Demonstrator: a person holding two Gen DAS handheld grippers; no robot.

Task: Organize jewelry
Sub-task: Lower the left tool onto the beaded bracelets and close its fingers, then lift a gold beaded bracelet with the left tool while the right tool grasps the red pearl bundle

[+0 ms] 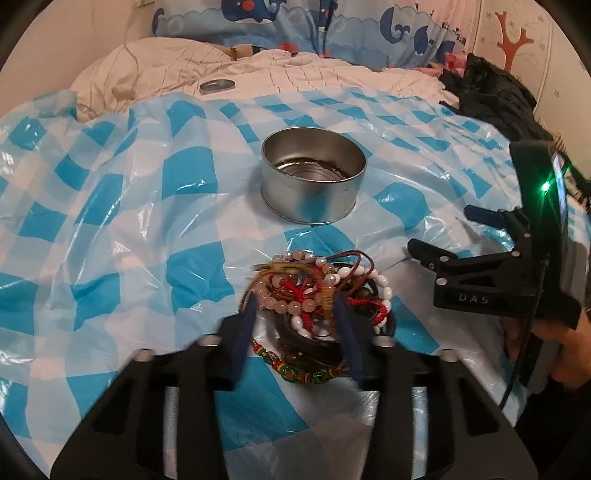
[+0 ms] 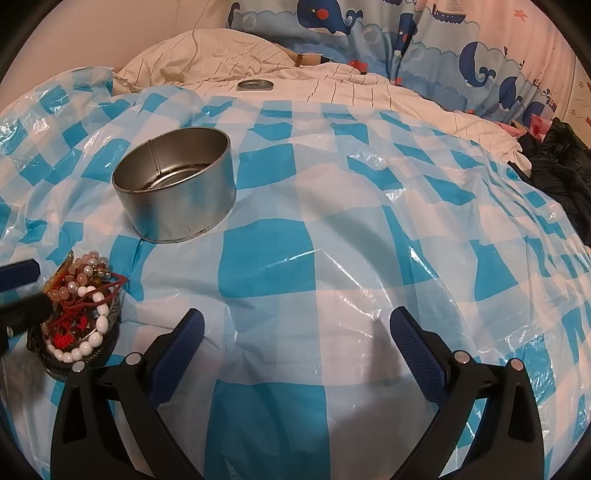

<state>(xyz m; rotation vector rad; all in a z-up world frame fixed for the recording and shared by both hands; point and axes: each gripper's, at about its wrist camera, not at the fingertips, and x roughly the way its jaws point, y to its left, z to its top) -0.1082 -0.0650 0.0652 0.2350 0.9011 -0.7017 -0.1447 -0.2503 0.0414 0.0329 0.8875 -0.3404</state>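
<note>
A tangled pile of bead bracelets (image 1: 306, 291) lies on the blue-and-white checked plastic sheet (image 1: 122, 221), just in front of an open round metal tin (image 1: 306, 206). My left gripper (image 1: 295, 301) has its blue pads on either side of the pile's pink and red strands and presses on them. In the right wrist view the same bracelets (image 2: 81, 310) sit at the left edge, with the tin (image 2: 184, 214) behind them. My right gripper (image 2: 295, 332) stands open over bare sheet, holding nothing. It also shows as the right gripper (image 1: 443, 232) at the right of the left wrist view, held by a hand (image 1: 569, 354).
The tin's lid (image 1: 217, 85) lies far back on the white quilt (image 1: 295, 70). A black garment (image 1: 491, 99) is heaped at the back right. Whale-print fabric (image 2: 369, 33) hangs behind the bed. The sheet is crinkled and glossy.
</note>
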